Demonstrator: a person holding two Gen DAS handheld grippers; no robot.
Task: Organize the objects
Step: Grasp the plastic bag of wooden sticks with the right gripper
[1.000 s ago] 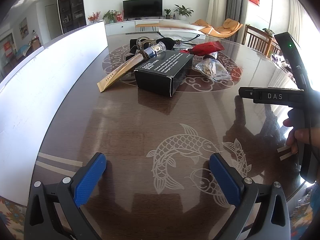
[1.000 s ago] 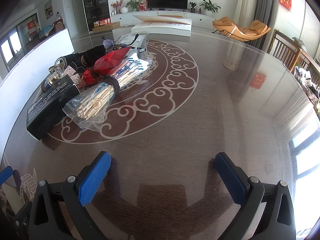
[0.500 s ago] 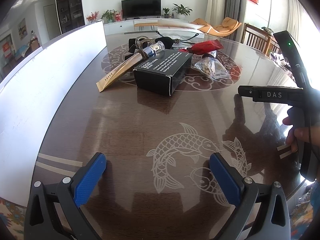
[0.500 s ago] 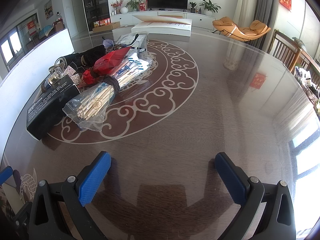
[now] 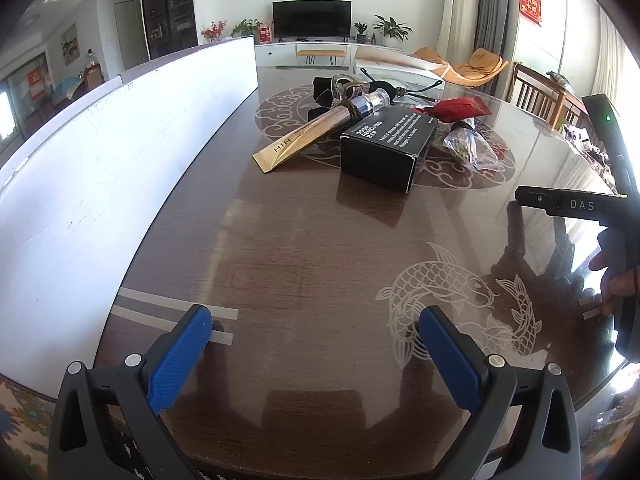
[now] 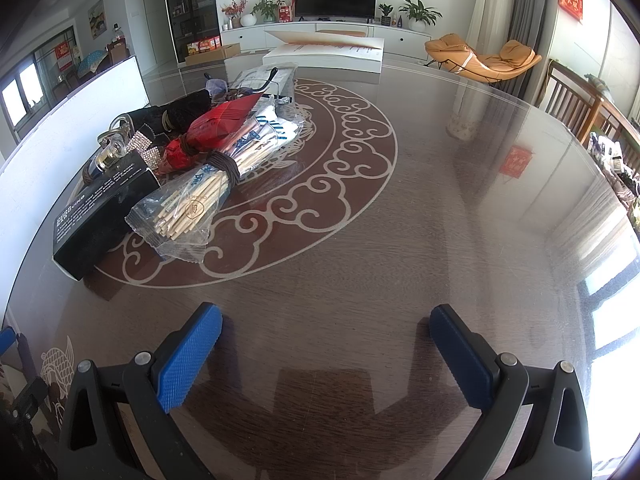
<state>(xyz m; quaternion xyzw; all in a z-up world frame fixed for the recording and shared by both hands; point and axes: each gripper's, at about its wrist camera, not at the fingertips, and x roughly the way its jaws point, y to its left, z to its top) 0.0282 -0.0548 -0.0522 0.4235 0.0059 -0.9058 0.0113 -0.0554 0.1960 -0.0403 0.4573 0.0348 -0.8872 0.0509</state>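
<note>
Both grippers (image 5: 314, 354) (image 6: 326, 354) hover spread, empty; the chopstick bag (image 6: 188, 208), seemingly leaning on the black box (image 5: 386, 146), may slip if nudged.

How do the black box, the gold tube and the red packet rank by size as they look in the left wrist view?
1. black box, largest.
2. gold tube, long but thin.
3. red packet, smallest, though it lies farther from the camera and is partly hidden behind the box, so its true size is unsure.
</note>
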